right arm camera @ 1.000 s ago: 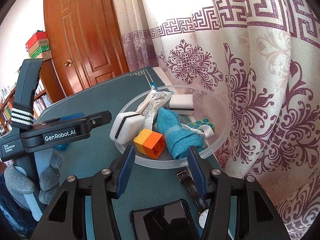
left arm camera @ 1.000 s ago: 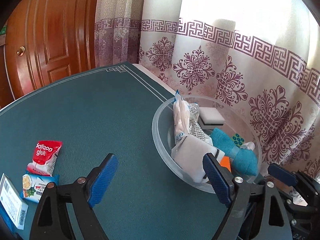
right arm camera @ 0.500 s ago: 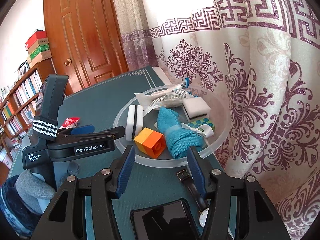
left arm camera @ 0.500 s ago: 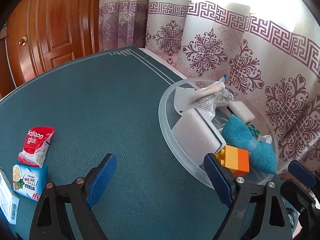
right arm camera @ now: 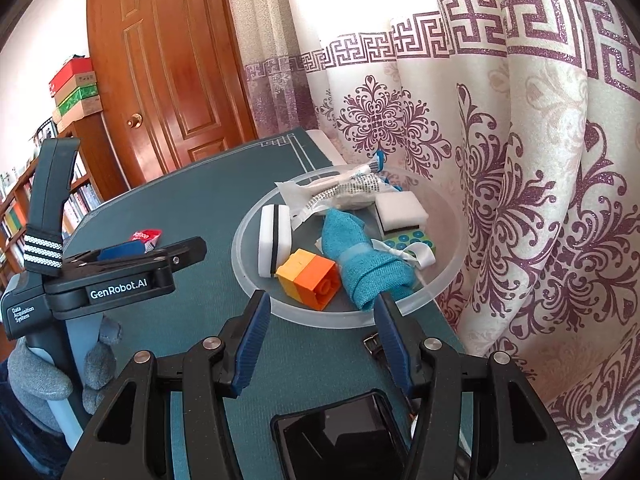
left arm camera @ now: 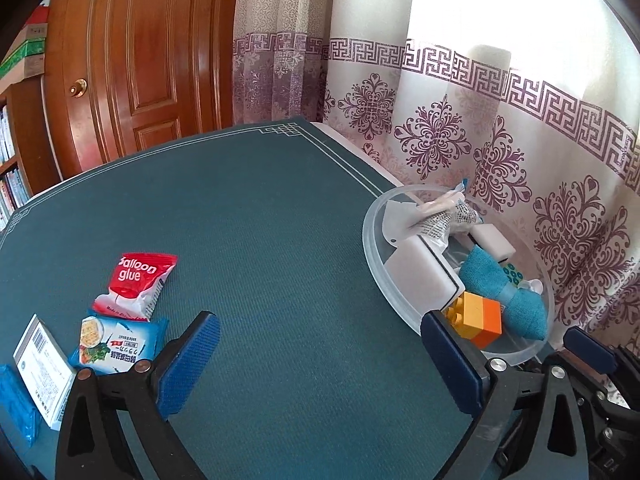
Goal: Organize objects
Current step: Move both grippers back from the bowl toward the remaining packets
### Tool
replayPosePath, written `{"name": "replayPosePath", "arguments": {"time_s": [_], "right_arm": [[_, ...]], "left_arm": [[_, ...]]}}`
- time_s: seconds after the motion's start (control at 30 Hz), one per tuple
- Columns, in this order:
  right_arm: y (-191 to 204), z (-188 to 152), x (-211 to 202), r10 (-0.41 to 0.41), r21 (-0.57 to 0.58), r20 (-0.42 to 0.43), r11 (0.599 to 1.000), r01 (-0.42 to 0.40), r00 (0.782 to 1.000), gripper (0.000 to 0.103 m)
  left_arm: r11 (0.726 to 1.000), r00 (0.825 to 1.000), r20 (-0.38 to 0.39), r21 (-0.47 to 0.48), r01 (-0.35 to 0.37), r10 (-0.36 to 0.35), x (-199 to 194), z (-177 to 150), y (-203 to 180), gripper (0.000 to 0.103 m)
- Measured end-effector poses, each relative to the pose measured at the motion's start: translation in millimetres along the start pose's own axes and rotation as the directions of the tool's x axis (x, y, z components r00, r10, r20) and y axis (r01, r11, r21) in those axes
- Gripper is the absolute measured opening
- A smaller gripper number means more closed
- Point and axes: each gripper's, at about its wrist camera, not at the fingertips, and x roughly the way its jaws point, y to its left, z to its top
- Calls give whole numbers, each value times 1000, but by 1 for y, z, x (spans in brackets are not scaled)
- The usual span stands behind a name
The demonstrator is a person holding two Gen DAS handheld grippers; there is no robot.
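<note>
A clear plastic bowl (left arm camera: 370, 240) (right arm camera: 240, 260) sits at the table's right edge by the curtain. It holds a white sponge (right arm camera: 274, 240), an orange-yellow brick (right arm camera: 308, 278) (left arm camera: 480, 318), a teal cloth roll (right arm camera: 364, 264), a second white sponge (right arm camera: 400, 210) and a plastic packet (right arm camera: 340, 192). My left gripper (left arm camera: 320, 364) is open and empty above the green table, left of the bowl. My right gripper (right arm camera: 320, 340) is open and empty just before the bowl's near rim. A red "Balloon glue" packet (left arm camera: 134, 282), a blue noodle packet (left arm camera: 116, 346) and a white box (left arm camera: 42, 364) lie at the left.
A black phone (right arm camera: 340, 440) and a watch strap (right arm camera: 374, 346) lie under my right gripper. The patterned curtain (right arm camera: 520, 200) hangs right behind the bowl. A wooden door (left arm camera: 140, 60) and bookshelves (right arm camera: 24, 208) stand beyond the table. The left gripper's body (right arm camera: 120, 276) sits left of the bowl.
My left gripper has pulled back and leftward from the bowl. The white sponge that leaned on the bowl's near side now stands on edge inside it. My right gripper has not moved.
</note>
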Motion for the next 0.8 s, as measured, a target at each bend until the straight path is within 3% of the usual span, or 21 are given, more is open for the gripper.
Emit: {"name": "replayPosePath", "arguments": {"time_s": [0.5, 0.8], "right_arm": [[61, -10, 7, 97, -54, -51, 994, -99, 994, 66], [108, -20, 16, 158, -85, -100, 982, -166, 982, 66]], "left_arm": [[984, 987, 22, -87, -154, 156, -39, -21, 80, 102], [937, 959, 1, -217, -275, 282, -62, -42, 154, 102]]}}
